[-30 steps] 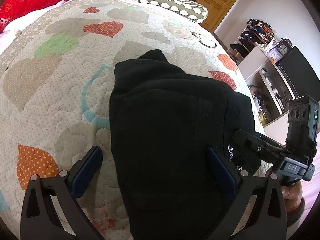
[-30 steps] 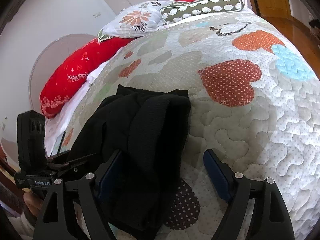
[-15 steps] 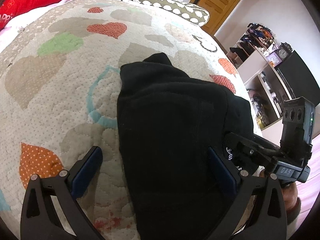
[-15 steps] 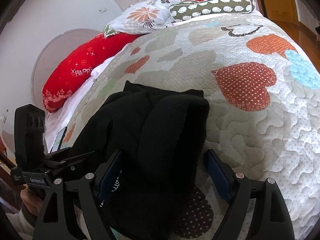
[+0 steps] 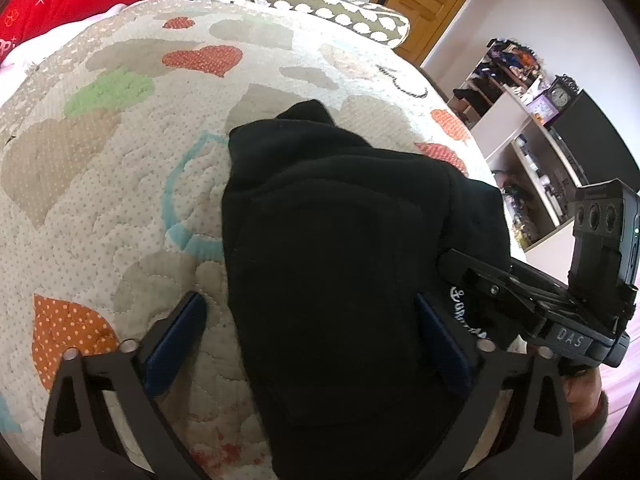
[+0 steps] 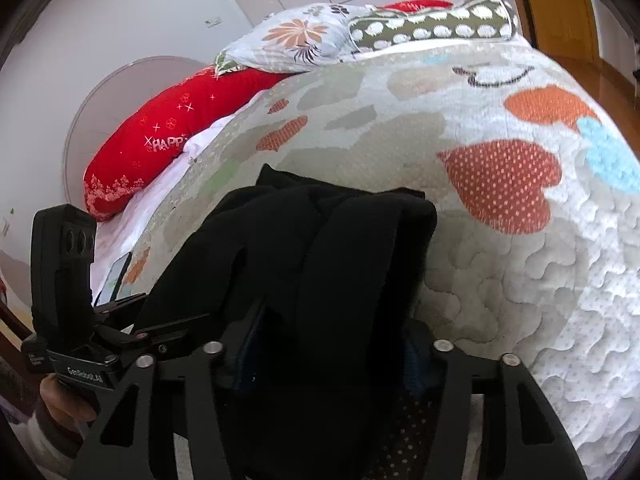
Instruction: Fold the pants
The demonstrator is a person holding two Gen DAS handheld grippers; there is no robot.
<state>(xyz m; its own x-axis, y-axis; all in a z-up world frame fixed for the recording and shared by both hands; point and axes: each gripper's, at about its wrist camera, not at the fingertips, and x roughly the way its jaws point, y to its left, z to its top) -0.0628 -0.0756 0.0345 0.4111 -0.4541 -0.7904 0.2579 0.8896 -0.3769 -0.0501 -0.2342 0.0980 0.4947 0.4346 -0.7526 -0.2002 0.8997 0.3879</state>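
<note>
Pants (image 5: 340, 264) lay bunched in a black heap on the heart-patterned quilt (image 5: 120, 184) of the bed, near its foot end, far from the red pillow (image 6: 160, 136) at the head. Through the left wrist camera I saw my left tongs (image 5: 308, 336) spread wide, one blue pad on the bare quilt to the left of the pants, the other against the fabric on their right side; nothing was pinched between them. The right tongs (image 6: 332, 344) had drawn in around a thick fold of the pants; the cloth filled the gap between the fingers and hid most of both pads, so I read them as clamped on it. In the left view that same tool reached into the heap's right edge, beside some white lettering on the fabric. Beyond the pants, toward the red pillow, sat a floral pillow (image 6: 296, 40) and a green spotted bolster (image 6: 432, 24).
</note>
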